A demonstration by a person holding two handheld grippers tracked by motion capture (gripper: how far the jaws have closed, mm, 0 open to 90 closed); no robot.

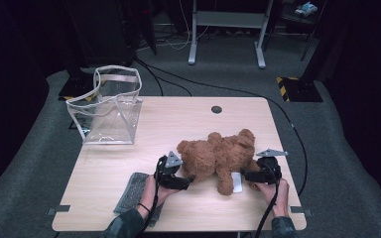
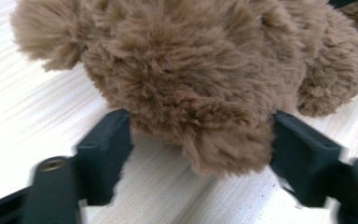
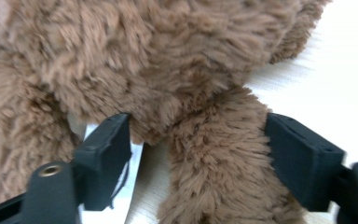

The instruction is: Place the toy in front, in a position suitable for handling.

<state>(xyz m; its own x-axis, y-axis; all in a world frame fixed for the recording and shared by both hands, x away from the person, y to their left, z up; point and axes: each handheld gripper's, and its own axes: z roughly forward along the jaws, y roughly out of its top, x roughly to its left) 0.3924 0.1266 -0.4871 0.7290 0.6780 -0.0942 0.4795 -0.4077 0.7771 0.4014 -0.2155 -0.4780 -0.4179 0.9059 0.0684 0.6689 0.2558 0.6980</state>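
Teddy bear (image 1: 218, 157): brown plush, lying on the wooden table (image 1: 178, 124) right of centre, toward the person's edge. All positions below are given relative to the bear.

Left gripper (image 1: 183, 179): at the bear's left end, level with the tabletop. In the left gripper view the jaws flank a rounded plush part of the bear (image 2: 200, 93); both pads touch the fur at its sides, so the jaws pinch the plush while standing fairly wide.

Right gripper (image 1: 245, 174): at the bear's right end, near side. In the right gripper view the jaws straddle one limb of the bear (image 3: 214, 168); the far pad meets the fur, the near pad sits against the body beside a white tag (image 3: 130, 168).

Clear bag (image 1: 110, 106): well apart from the bear, toward the far left corner, standing upright.

Grey cloth (image 1: 134, 191): left of the bear, at the near edge, under the left hand (image 1: 154, 191).
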